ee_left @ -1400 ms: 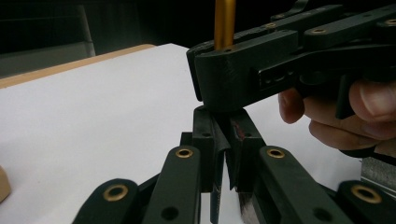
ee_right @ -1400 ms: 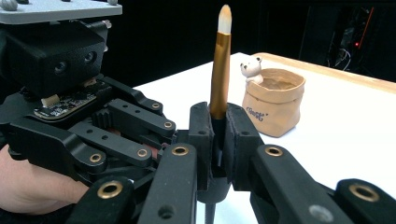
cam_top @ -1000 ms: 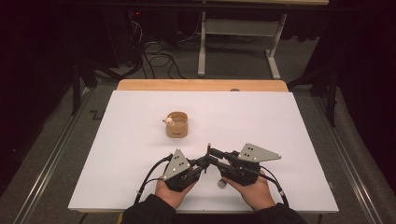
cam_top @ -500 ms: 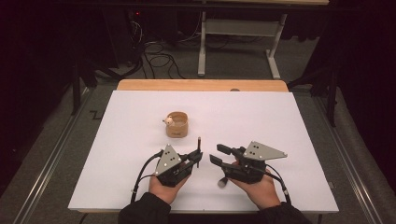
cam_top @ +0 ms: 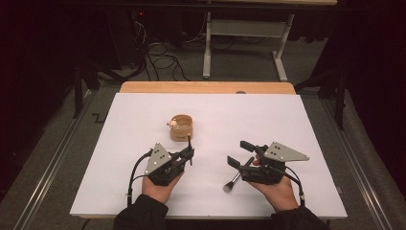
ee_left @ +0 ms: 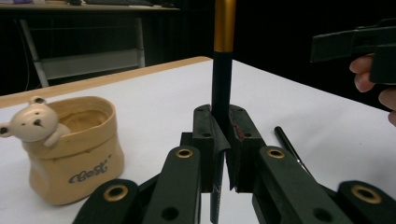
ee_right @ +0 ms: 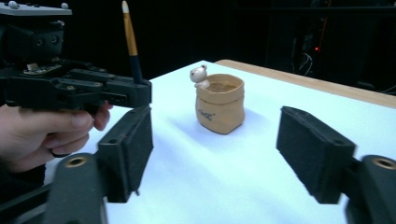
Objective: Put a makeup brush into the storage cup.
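Observation:
A thin brush with a dark handle and gold ferrule stands upright, and my left gripper is shut on its handle. From above, this gripper sits at the front left of the white table, just in front of a tan pot with a small bear on its rim. My right gripper hovers at the front right, open with nothing between its pads. A second brush lies on the table beneath it. The right gripper view shows the pot ahead and the held brush.
A wooden strip runs along the table's far edge. Beyond it stand a grey metal frame and cables on the dark floor. Metal rails flank the table's sides.
The two grippers, close together a second ago, have drawn apart. The left one has swung left with the thin brush upright in it. The right one has shifted right and stands open.

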Demonstrator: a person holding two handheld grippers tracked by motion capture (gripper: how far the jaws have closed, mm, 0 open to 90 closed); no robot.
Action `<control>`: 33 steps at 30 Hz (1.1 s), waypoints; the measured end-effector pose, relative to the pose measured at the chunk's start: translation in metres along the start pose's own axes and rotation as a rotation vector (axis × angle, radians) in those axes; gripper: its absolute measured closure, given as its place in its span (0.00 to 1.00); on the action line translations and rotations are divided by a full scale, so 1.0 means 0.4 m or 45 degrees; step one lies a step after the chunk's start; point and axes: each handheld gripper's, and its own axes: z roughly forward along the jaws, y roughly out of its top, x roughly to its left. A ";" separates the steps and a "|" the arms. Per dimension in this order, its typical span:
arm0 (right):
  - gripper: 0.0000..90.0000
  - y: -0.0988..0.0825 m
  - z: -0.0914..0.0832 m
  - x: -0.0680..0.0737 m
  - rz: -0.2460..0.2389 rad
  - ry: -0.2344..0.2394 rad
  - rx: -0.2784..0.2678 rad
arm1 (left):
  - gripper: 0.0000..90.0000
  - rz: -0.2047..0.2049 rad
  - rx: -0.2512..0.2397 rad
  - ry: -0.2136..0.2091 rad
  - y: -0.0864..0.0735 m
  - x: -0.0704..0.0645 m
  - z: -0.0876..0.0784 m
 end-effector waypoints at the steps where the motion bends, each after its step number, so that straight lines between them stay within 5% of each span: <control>1: 0.28 0.000 -0.002 -0.002 0.000 -0.007 -0.002 | 0.93 -0.003 -0.001 0.005 0.000 0.004 -0.002; 6: 0.18 -0.002 -0.014 -0.014 0.008 -0.023 0.000 | 0.93 -0.007 -0.003 0.033 0.001 0.020 -0.012; 33: 0.00 -0.016 -0.075 -0.053 -0.001 -0.151 -0.005 | 0.93 -0.036 -0.027 0.115 0.005 0.072 -0.046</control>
